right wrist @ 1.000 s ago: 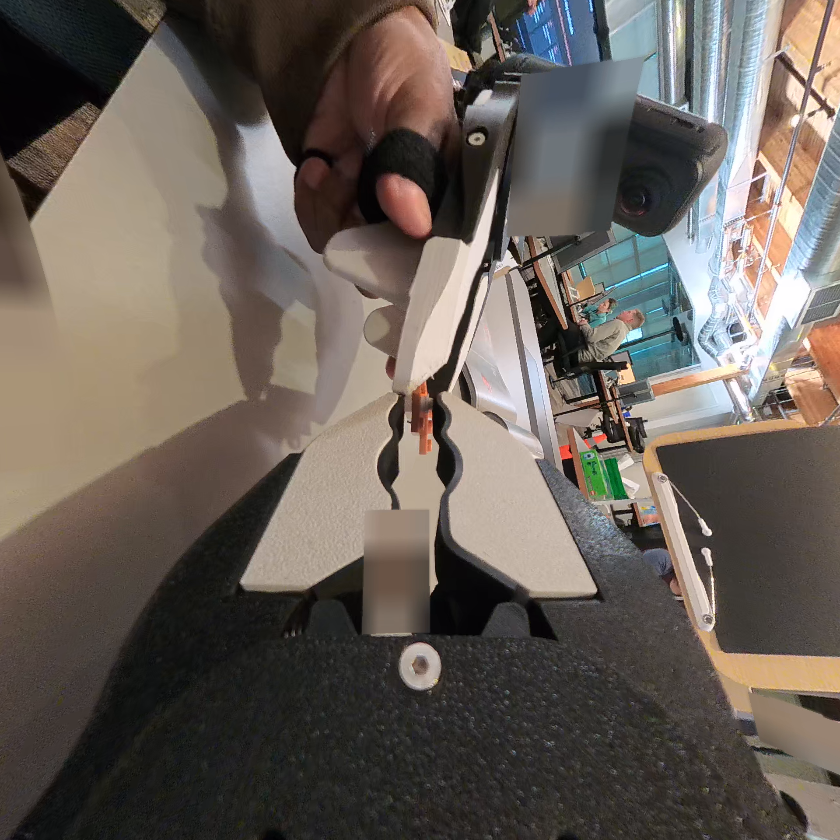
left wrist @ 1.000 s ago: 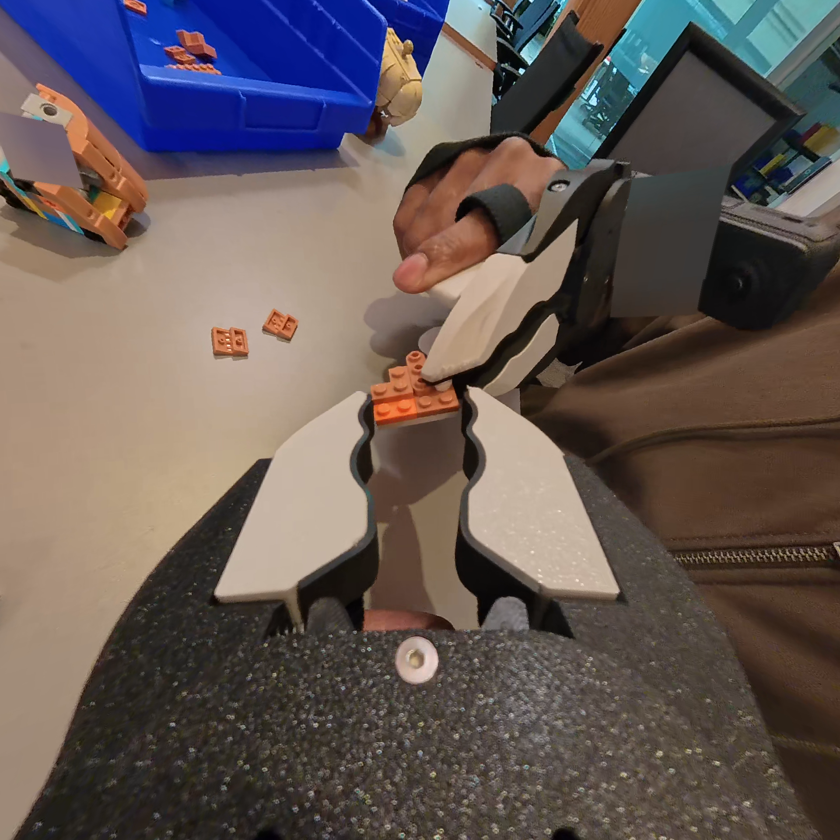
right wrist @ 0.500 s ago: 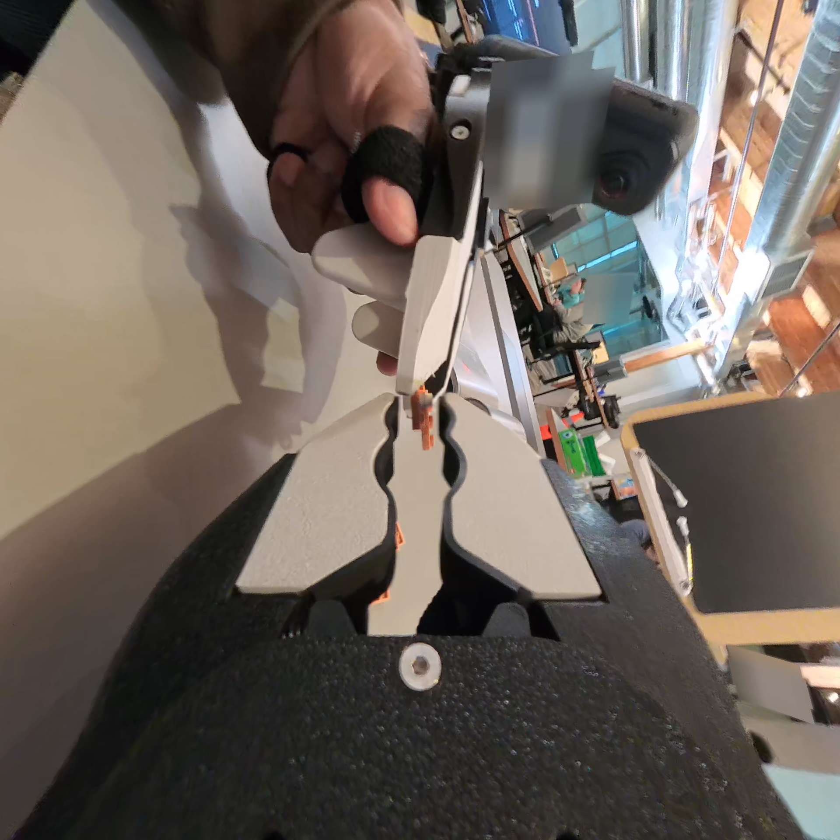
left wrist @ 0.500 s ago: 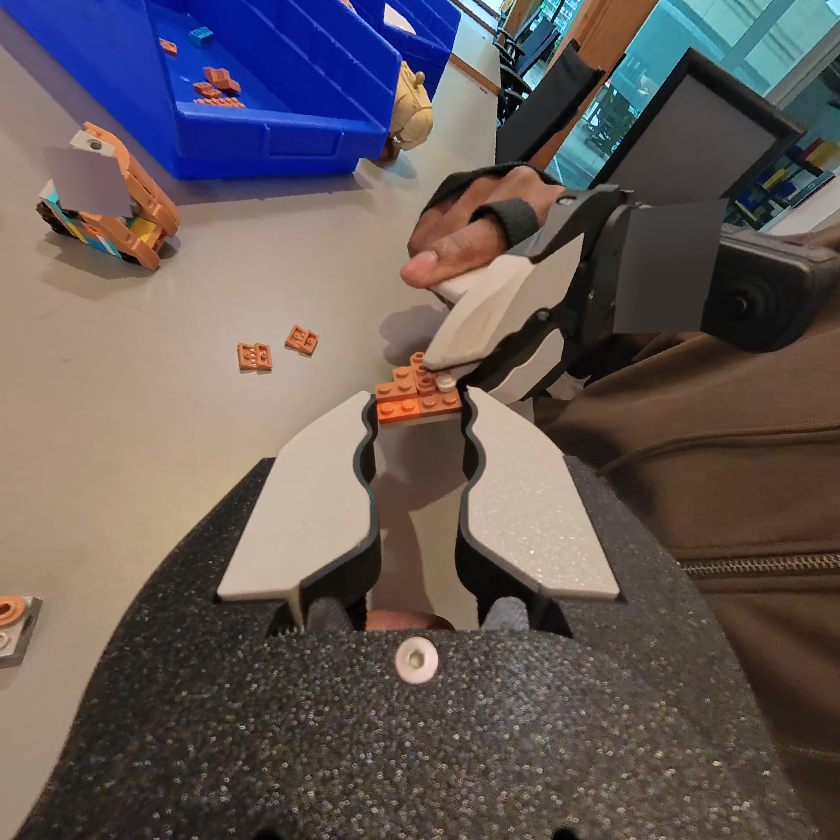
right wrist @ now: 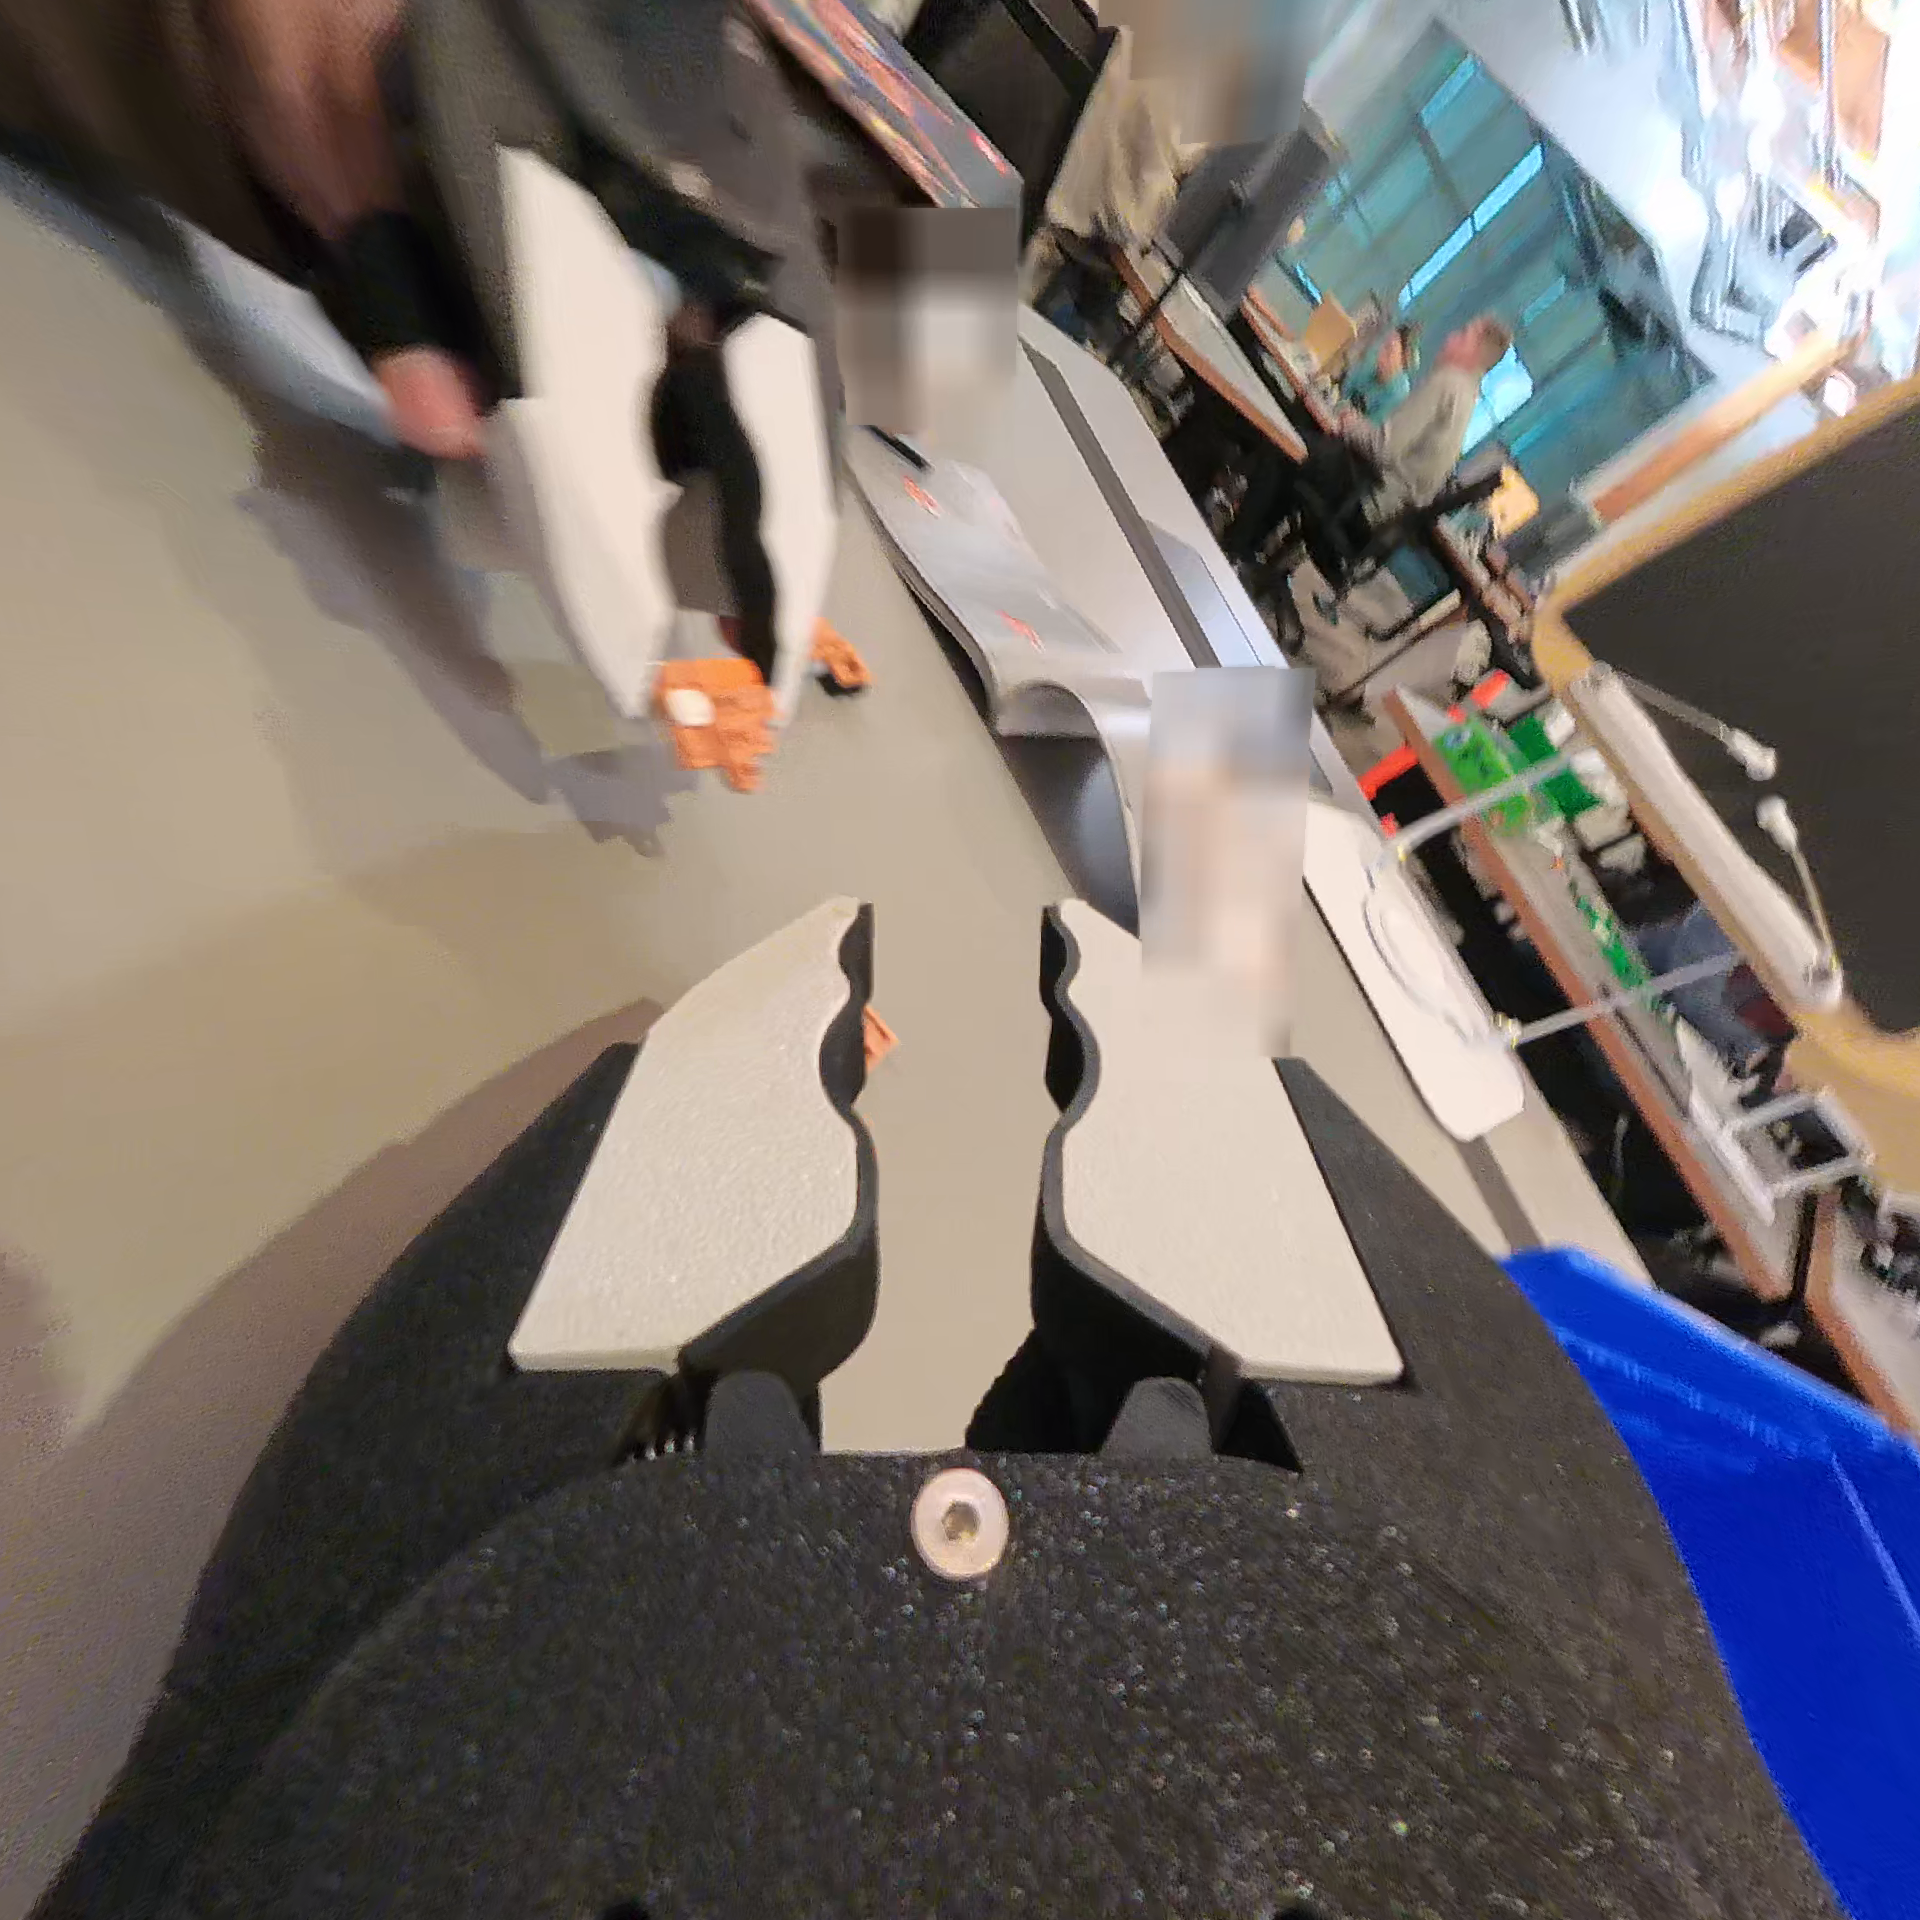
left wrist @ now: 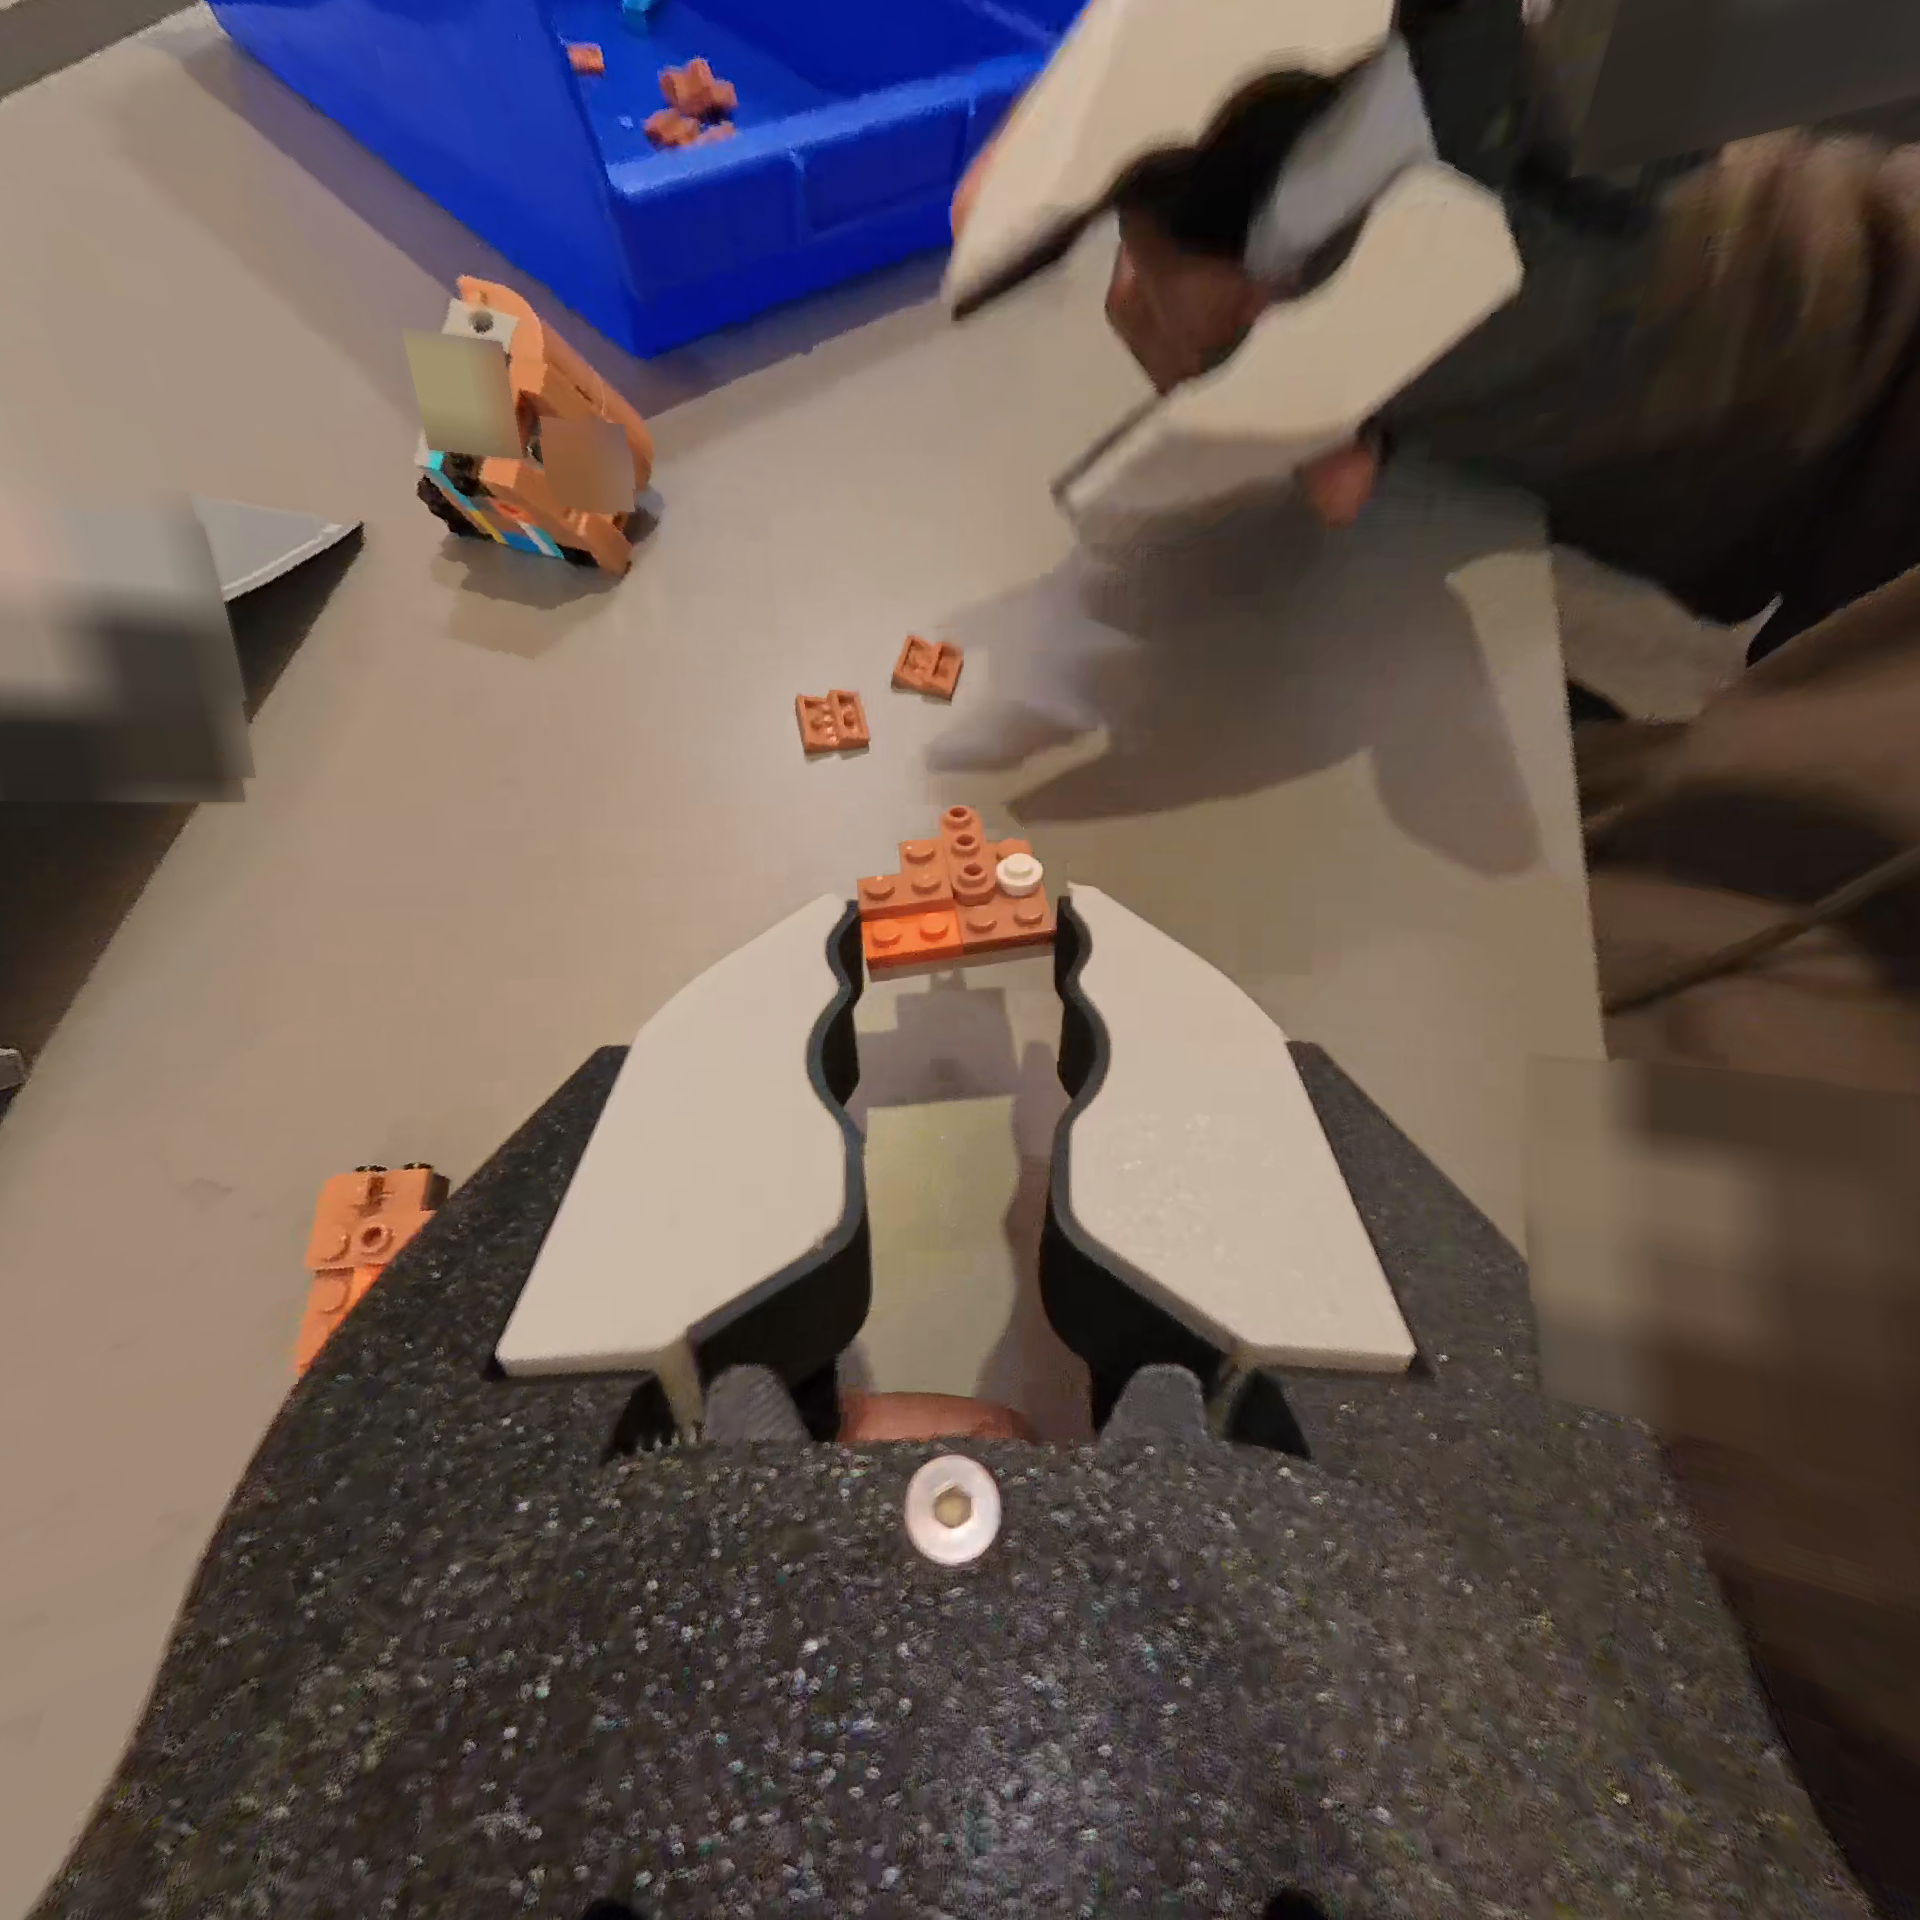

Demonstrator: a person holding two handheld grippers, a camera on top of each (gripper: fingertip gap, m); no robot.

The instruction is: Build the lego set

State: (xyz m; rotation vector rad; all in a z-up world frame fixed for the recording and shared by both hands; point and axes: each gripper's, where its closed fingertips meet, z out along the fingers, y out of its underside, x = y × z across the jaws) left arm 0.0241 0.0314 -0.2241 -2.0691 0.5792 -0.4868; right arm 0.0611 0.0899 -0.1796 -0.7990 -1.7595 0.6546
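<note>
Worktop [left wrist: 416,935]: grey, carrying a blue bin [left wrist: 748,197].
Left tongs [left wrist: 958,914]: pinching the brick assembly at their tips, above the worktop.
Right tongs [right wrist: 956,914]: spread, holding nothing.
Brick assembly [left wrist: 956,899]: stepped orange plates, one small white round stud on top.

Matt, finely speckled black foam-like shell on the left gripper [left wrist: 958,914], with pale grainy plastic fingers [left wrist: 717,1143] and one bright metal screw [left wrist: 952,1509]. Glossy moulded plastic on the blue bin [left wrist: 727,208] and the studded orange plate assembly [left wrist: 956,904]. Smooth, matt grey on the table [left wrist: 520,852]; soft brown cloth on the sleeve [left wrist: 1714,343].
</note>
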